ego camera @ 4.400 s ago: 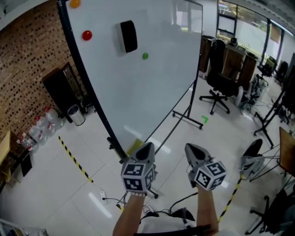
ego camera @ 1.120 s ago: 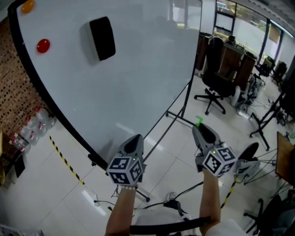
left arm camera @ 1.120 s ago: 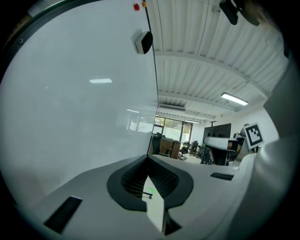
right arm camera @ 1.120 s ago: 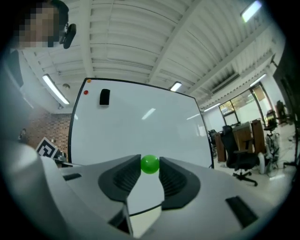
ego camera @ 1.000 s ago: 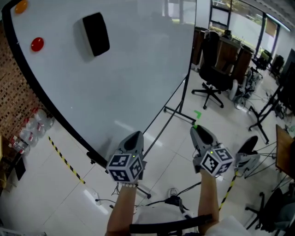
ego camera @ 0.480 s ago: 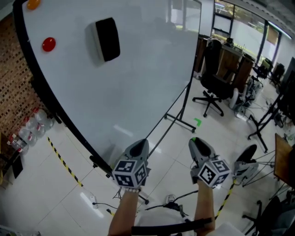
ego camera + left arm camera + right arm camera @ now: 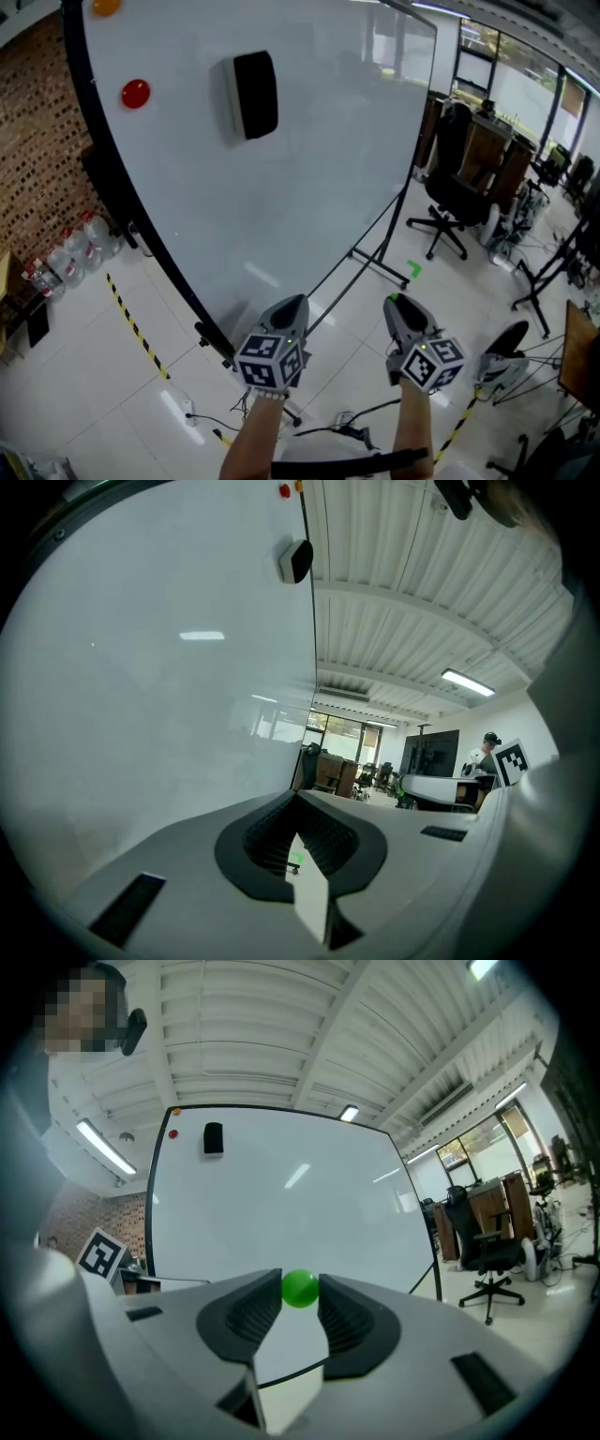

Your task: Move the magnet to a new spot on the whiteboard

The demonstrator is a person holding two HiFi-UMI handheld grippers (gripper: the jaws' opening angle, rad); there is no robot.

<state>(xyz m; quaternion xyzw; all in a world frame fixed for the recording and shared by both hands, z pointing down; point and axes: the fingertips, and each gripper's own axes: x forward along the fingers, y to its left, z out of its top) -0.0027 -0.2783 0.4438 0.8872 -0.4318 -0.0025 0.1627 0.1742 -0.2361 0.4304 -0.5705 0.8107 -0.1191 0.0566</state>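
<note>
**green magnet off the board and held in the right fingers**

a few seconds ago the green magnet sat on the whiteboard [image 7: 309, 187], just right of and below the black eraser [image 7: 254, 94]. that place is now bare white. the green magnet [image 7: 300, 1289] is pinched at the very tips of the right gripper [image 7: 398, 302]. its fingers [image 7: 349, 1314] stand partly closed, one pad on each side of the little ball, and the grip has looked unchanged over the last second.

the left gripper [image 7: 292, 302] carries nothing. its fingers [image 7: 262, 834] meet at their tips, with only floor showing through the gap behind them.

the head has also swung in the last second. the board now fills more of the head view, and the eraser sits nearer the top middle than it did a moment ago. both grippers hang low, off the board's lower edge and over the tiled floor, well away from its surface. in the right gripper view the whole board stands ahead, beyond the magnet.

the red magnet [image 7: 136, 94] is near the board's upper left edge and the orange magnet [image 7: 106, 6] is at its top left corner, as before.

for the task, the lift looks done and the placing is left. the wide bare stretch toward the board's right edge and lower corner looks free to take the magnet, once the right gripper brings it up to touch.
</note>
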